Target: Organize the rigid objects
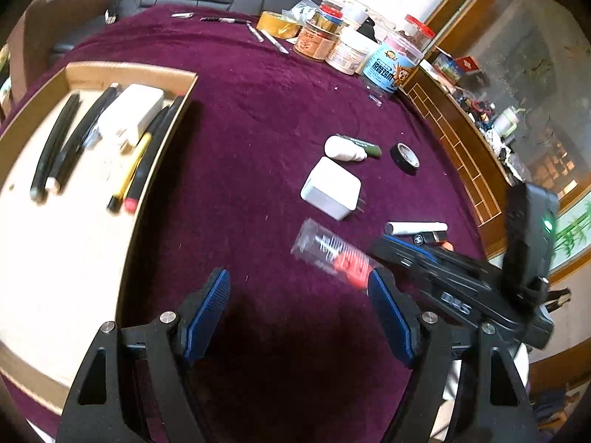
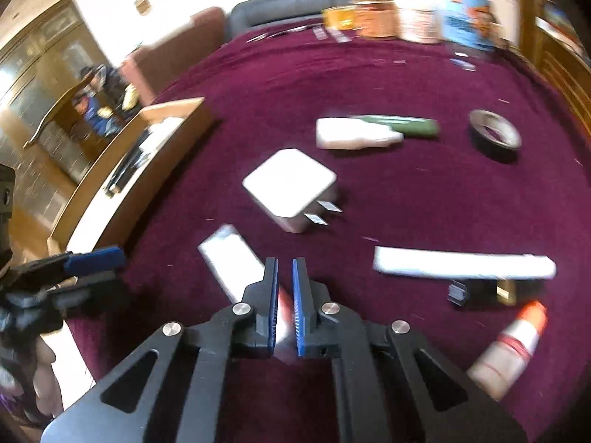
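Our right gripper point(image 2: 284, 295) is clamped on a clear tube point(image 1: 332, 253) just above the purple tabletop point(image 1: 251, 140); our left gripper point(image 1: 299, 310) hangs open. Several pens already lie in the cardboard box point(image 1: 110, 74); the white charger point(image 1: 330, 187), tape roll point(image 1: 405, 155) and others remain outside.

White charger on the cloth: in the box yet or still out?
Out. The white charger lies flat on the purple cloth, prongs showing, apart from the cardboard box. Neither gripper touches it.

The left gripper point(image 1: 299, 317) hovers with its jaws spread wide and nothing between them; the right gripper point(image 2: 284, 302) is clamped nearly closed.
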`<action>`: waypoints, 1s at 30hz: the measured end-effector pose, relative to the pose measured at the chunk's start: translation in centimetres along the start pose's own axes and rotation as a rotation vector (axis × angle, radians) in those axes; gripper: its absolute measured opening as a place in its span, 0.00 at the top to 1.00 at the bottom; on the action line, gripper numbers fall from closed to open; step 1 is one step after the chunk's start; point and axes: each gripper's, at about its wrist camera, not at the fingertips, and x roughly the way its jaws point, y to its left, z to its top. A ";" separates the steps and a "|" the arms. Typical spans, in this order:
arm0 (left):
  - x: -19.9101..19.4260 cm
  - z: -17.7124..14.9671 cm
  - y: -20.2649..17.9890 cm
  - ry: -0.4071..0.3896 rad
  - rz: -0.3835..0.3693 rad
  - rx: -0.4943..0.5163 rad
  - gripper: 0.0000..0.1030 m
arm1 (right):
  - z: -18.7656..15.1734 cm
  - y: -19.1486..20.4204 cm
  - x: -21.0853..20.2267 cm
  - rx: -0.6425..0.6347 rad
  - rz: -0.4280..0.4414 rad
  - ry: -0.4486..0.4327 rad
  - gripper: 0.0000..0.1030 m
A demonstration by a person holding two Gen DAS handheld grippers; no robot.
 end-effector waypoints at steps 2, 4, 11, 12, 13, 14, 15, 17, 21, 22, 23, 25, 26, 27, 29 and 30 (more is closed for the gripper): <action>1.1 0.8 -0.5 0.011 -0.005 0.015 0.30 | -0.6 -1.5 -0.3 0.032 -0.050 0.005 0.95; 2.4 2.0 -1.0 0.010 -0.025 0.014 0.30 | -1.1 -2.8 -0.9 0.058 -0.059 -0.004 0.94; 7.6 6.1 -4.0 0.013 0.077 0.134 0.31 | -2.1 -4.2 -2.8 0.091 0.037 -0.041 0.93; 8.4 6.3 -4.6 0.007 0.106 0.164 0.31 | -2.2 -4.3 -2.7 0.099 0.044 -0.038 0.93; 9.3 6.4 -5.3 0.011 0.129 0.203 0.30 | -2.2 -4.4 -2.6 0.106 0.049 -0.036 0.93; 10.0 6.3 -5.7 0.021 0.145 0.230 0.30 | -2.2 -4.6 -2.4 0.112 0.051 -0.032 0.93; 11.2 6.2 -6.2 0.048 0.170 0.269 0.25 | -2.3 -4.7 -2.2 0.118 0.052 -0.025 0.93; 12.4 5.7 -7.3 0.047 0.203 0.356 0.15 | -2.4 -4.9 -2.0 0.124 0.058 -0.020 0.93; 12.7 5.4 -8.1 0.040 0.214 0.421 0.41 | -2.5 -4.3 -2.2 0.096 0.070 -0.014 0.93; 12.4 5.4 -8.0 0.036 0.212 0.420 0.41 | -2.4 -4.1 -2.2 0.086 0.073 -0.014 0.93; 12.0 5.7 -7.5 0.052 0.166 0.387 0.41 | -2.2 -3.7 -2.2 0.070 0.075 -0.012 0.89; 11.1 5.9 -6.7 0.045 0.130 0.350 0.41 | -1.9 -3.1 -2.0 0.048 0.076 -0.010 0.77; 10.6 6.0 -6.3 0.034 0.125 0.341 0.41 | -1.7 -2.7 -1.9 0.033 0.077 -0.011 0.69; 9.9 6.0 -5.8 0.025 0.113 0.325 0.41 | -1.4 -2.2 -1.8 0.015 0.076 -0.011 0.64; 8.4 6.1 -4.9 0.015 0.064 0.278 0.41 | -0.9 -1.0 -1.3 -0.024 0.081 -0.006 0.61; 7.3 6.0 -4.3 0.004 0.034 0.252 0.41 | -0.7 -0.5 -1.1 -0.044 0.083 0.000 0.59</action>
